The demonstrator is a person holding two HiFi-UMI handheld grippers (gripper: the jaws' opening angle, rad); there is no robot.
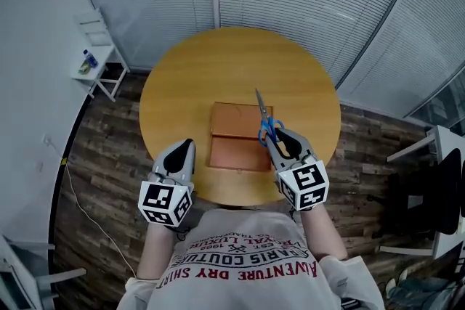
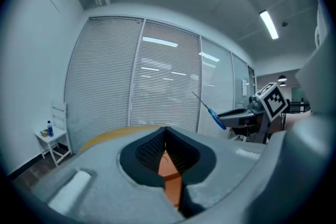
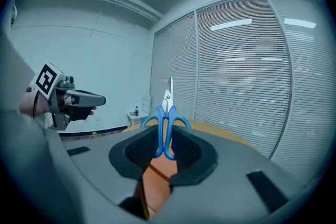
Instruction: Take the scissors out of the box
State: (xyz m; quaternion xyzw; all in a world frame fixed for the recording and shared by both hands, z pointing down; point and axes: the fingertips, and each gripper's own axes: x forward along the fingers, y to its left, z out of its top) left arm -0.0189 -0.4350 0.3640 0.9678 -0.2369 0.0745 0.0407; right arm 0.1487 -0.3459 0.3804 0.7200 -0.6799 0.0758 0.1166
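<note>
My right gripper point(image 1: 280, 143) is shut on blue-handled scissors point(image 1: 265, 120), lifted above the open orange-brown box point(image 1: 236, 155) on the round wooden table point(image 1: 182, 83). In the right gripper view the blue handle loops point(image 3: 165, 126) are pinched between the pads and the steel blades point up and away. My left gripper point(image 1: 185, 149) hovers over the table's near edge, left of the box, shut with nothing in it. The left gripper view shows the box point(image 2: 170, 176) through the narrow slot below the touching tips, and the scissors point(image 2: 210, 112) off to the right.
A small white stand point(image 1: 94, 62) with a blue bottle is off the table's far left. Slatted blinds line the curved wall behind. A white desk and a dark chair point(image 1: 436, 185) stand at the right on the wood floor.
</note>
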